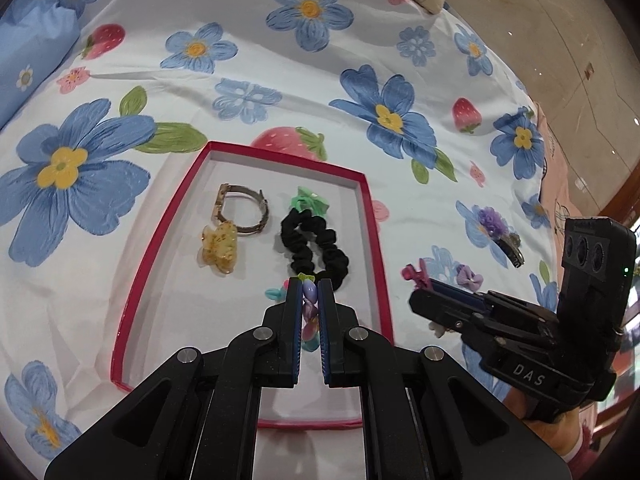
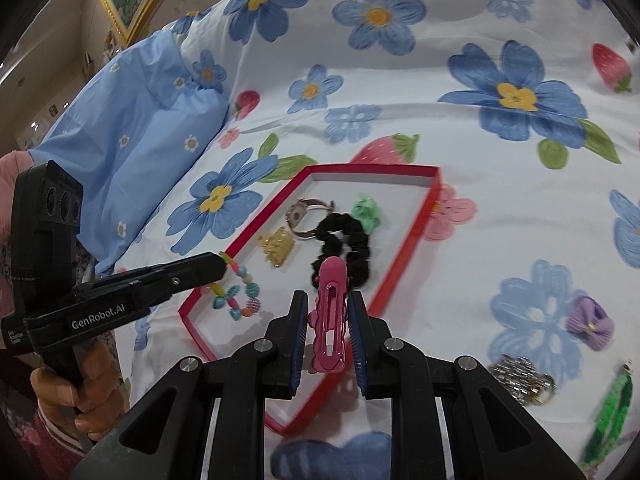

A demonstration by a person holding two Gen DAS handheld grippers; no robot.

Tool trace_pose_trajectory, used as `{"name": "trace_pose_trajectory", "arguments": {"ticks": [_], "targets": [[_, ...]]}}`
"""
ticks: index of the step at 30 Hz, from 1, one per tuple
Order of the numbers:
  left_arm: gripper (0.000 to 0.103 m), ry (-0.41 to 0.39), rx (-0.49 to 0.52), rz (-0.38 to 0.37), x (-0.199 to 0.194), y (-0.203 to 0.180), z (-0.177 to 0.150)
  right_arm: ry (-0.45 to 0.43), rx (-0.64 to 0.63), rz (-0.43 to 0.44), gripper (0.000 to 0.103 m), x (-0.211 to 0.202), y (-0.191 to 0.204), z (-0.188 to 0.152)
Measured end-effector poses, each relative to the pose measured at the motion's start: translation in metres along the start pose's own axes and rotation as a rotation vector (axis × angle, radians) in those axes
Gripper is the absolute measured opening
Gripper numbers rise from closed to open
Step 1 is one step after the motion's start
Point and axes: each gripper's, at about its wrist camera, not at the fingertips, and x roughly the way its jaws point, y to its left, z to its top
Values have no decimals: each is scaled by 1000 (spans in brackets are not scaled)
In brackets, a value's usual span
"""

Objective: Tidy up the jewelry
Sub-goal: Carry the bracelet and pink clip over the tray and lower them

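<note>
A red-rimmed shallow box [image 1: 376, 240] [image 2: 434, 196] lies on a flowered bedsheet. In it are a watch [image 1: 244, 210], a yellow claw clip [image 1: 219, 250], a black scrunchie [image 1: 310, 246] [image 2: 344, 246] and a green clip [image 1: 310, 202]. My left gripper [image 1: 310, 292] [image 2: 222, 266] is shut on a colourful bead bracelet [image 2: 238, 298] and holds it over the box's near end. My right gripper [image 2: 328, 304] [image 1: 420, 280] is shut on a pink hair clip [image 2: 330, 320], just right of the box.
On the sheet right of the box lie a purple flower clip [image 1: 496, 226], a purple bow [image 2: 590, 324], a silver sparkly piece [image 2: 520, 378] and a green item [image 2: 612, 412]. A blue pillow [image 2: 132, 148] lies at the left. The bed edge and tiled floor [image 1: 560, 40] are at the right.
</note>
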Motion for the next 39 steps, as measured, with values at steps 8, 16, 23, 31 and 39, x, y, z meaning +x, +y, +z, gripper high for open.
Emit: {"name": "trace_pose_trajectory", "arguments": {"ticks": [8,16,23,31,39], "targets": [[6,24,-47,4,16,27,-1,70,-39,0,20,39,17,1],[6,53,-97,51,32,57,-7,146,-82,-48,20,73,21,-4],[6,73,-102,123,47,73,-12,176,-125,-81,20,87,26,-5],[6,97,-77,171,55,73,-15,197,-161,-104,20,97,29,-7],[6,111,-83,188,58,74,-16,190,-154,-96,21,97,29,-7]]}}
